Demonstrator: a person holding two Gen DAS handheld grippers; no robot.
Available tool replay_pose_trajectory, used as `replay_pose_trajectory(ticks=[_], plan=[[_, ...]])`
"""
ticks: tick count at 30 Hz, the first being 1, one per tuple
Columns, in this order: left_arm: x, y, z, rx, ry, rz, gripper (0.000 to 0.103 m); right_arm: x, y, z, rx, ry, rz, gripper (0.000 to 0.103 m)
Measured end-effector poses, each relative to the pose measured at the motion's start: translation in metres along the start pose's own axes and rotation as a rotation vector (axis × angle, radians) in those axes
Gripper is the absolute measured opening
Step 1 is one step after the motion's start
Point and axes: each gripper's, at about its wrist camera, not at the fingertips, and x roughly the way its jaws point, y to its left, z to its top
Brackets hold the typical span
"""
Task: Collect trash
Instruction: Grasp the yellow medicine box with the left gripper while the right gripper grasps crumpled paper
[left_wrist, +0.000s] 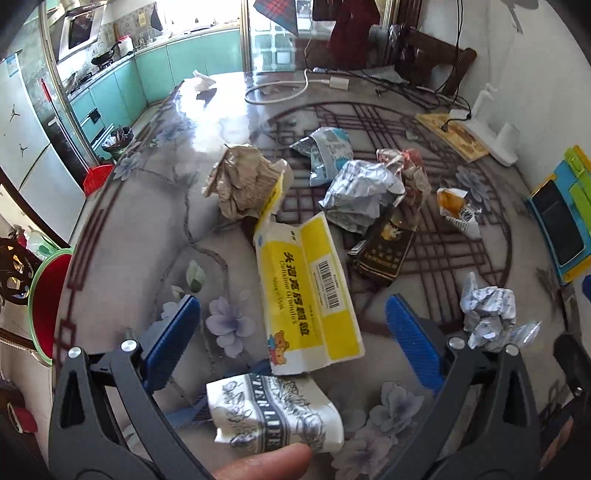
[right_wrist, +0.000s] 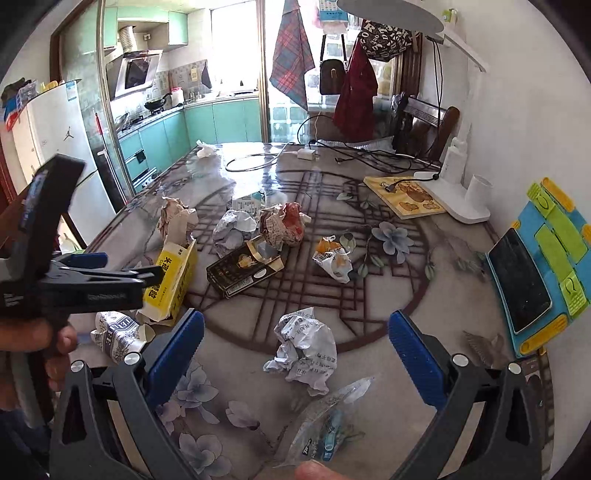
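Table (right_wrist: 424, 302) with floral and lattice covering carries scattered trash. Red bin (left_wrist: 48, 306) stands off its left edge. Left gripper (left_wrist: 295, 325) hovers with fingers spread wide; yellow medicine box (left_wrist: 310, 291) lies between them, untouched, with a printed tissue pack (left_wrist: 275, 413) nearer the camera. Black carton (right_wrist: 242, 271) sits mid-table among crumpled papers. Right gripper (right_wrist: 295, 339) is likewise spread, flanking a crumpled white paper (right_wrist: 304, 349). A clear wrapper (right_wrist: 325, 424), possibly plastic, lies closest.
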Motion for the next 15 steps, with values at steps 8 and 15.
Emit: replay_pose_trajectory(ticks=[8, 15], plan=[[0.055, 0.001, 0.01, -0.042, 0.125, 0.077, 0.099, -0.002, -0.016, 0.0, 0.035, -0.003, -0.003, 0.097], [0.07, 0.009, 0.008, -0.069, 0.186, 0.071, 0.057, 0.004, -0.03, -0.004, 0.06, 0.026, -0.007, 0.097]])
